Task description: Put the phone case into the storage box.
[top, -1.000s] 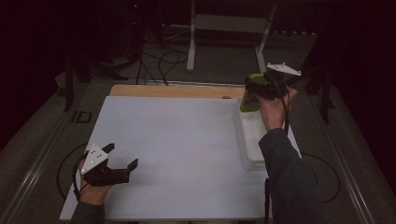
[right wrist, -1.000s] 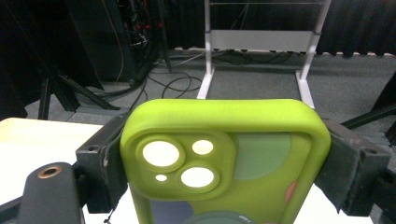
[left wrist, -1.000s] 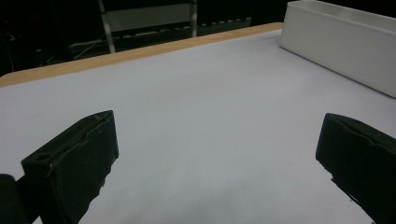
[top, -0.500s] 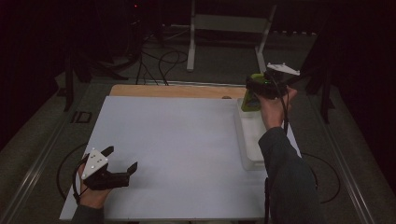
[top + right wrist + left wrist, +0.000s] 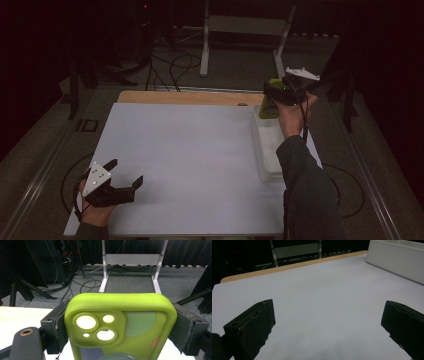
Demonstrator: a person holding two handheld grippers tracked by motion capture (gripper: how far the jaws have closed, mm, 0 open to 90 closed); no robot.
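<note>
- The lime-green phone case [image 5: 120,327] sits clamped between the jaws of the right gripper [image 5: 280,95], gripped on its two long edges; in the right gripper view the camera cut-outs face the lens and the case's top edge points away from the hand.
- In the high view the phone case [image 5: 267,106] is held up in the air at the far right of the worktop [image 5: 190,160], over the far end of the white tray [image 5: 267,150].
- The person's right hand [image 5: 292,117] wraps the right gripper from below, the dark sleeve [image 5: 305,195] running back towards the near edge across the tray's right side.
- The white tray lies lengthwise along the worktop's right edge; in the left gripper view its wall [image 5: 397,260] shows at the upper right.
- The left gripper [image 5: 117,182] rests low at the near left corner of the worktop, well apart from the case, its jaws spread wide with nothing between them.
- A strip of bare wood [image 5: 185,96] borders the worktop's far side.
</note>
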